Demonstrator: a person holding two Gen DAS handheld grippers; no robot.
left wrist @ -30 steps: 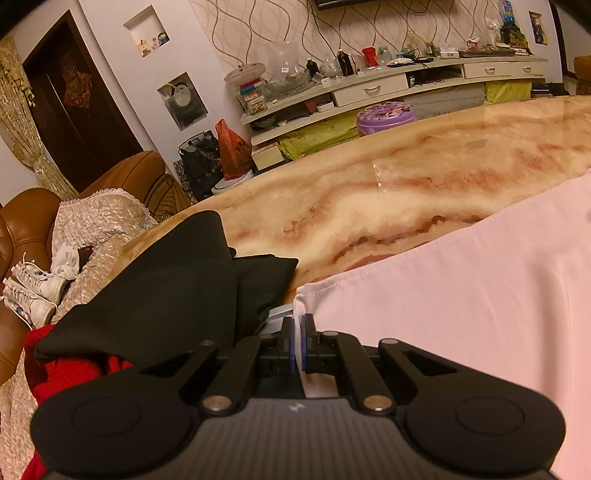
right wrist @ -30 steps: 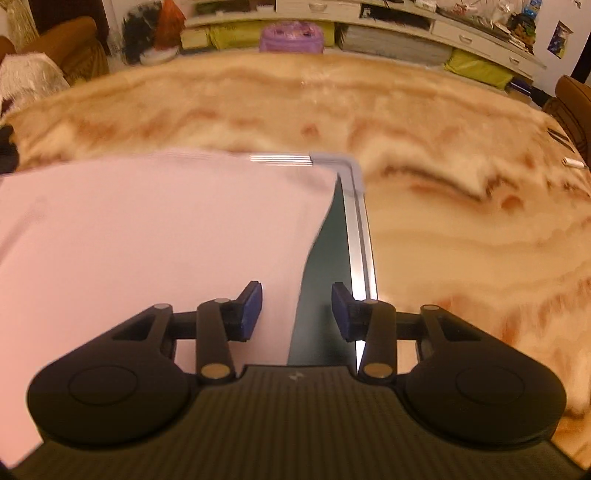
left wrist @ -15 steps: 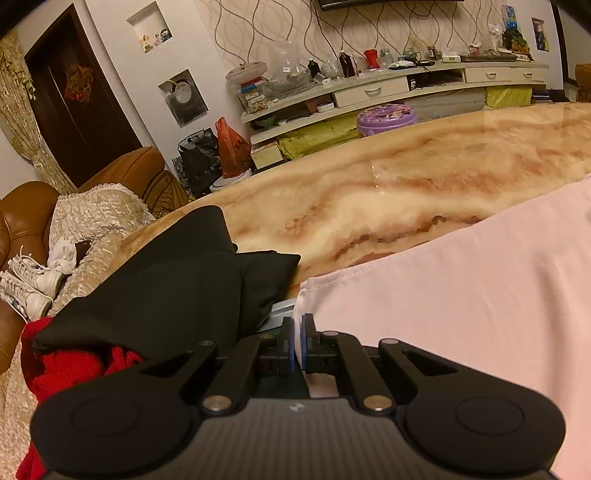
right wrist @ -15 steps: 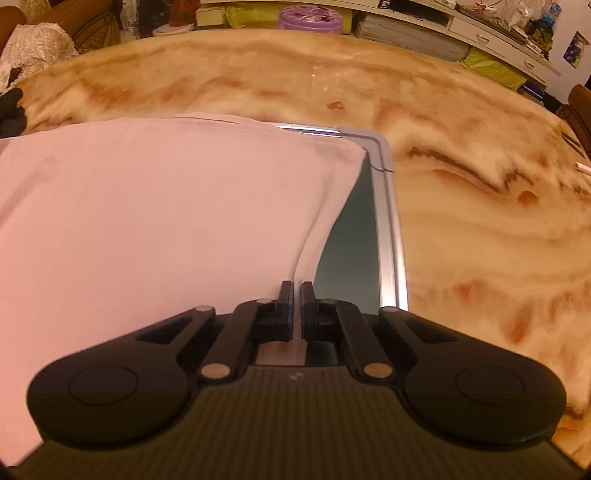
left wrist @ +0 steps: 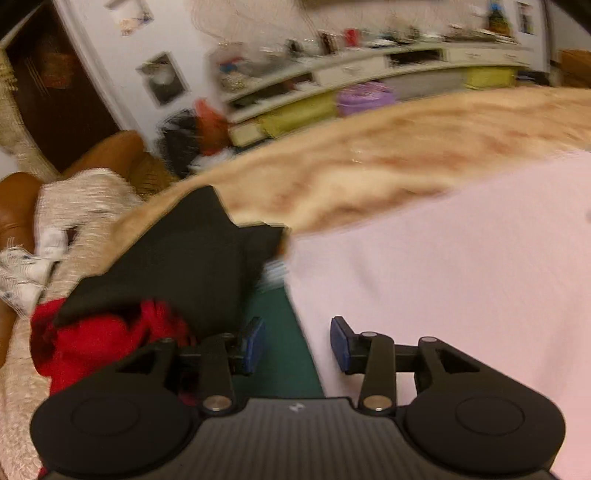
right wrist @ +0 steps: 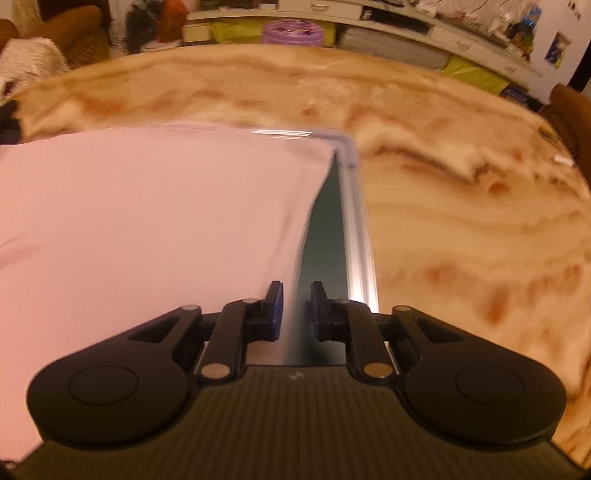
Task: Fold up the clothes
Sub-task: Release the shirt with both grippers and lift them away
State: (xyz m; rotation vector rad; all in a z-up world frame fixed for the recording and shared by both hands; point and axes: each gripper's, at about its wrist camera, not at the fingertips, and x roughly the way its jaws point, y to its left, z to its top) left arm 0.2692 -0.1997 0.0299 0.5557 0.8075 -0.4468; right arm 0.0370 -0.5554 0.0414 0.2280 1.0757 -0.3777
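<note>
Spreading apart after a pinch, the left gripper (left wrist: 297, 343) hangs with its blue pads wide of each other and nothing clamped between them; the pink cloth's (left wrist: 461, 266) left edge runs under the gap, free of both pads. Below that gap lies a strip of green mat (left wrist: 280, 350), the cloth covering the mat to the right. Just left of the mat sits a black garment (left wrist: 177, 266), heaped over a red garment (left wrist: 92, 339) at the near-left edge of the marble table (left wrist: 369, 170). Beyond the table edge, blurred, stand a brown sofa (left wrist: 110, 151) with a lace throw and a long shelf unit (left wrist: 369, 70) against the wall.

On the other side the right gripper (right wrist: 295, 310) has just eased its jaws from a shut pinch to a narrow gap; the cloth's (right wrist: 147, 229) right edge rises through that gap as a blurred band, and whether the pads still touch it cannot be told. The left pad sits over the cloth, the right pad over bare mat (right wrist: 325, 240). The mat's silver rim (right wrist: 358, 229) runs just right of the gripper and turns a corner at the cloth's far right corner. The cloth lies flat and spread across the mat, reaching its far rim. Marble table (right wrist: 461, 221) surrounds the mat on the right and beyond, with a purple tub (right wrist: 291, 31) past the far table edge
</note>
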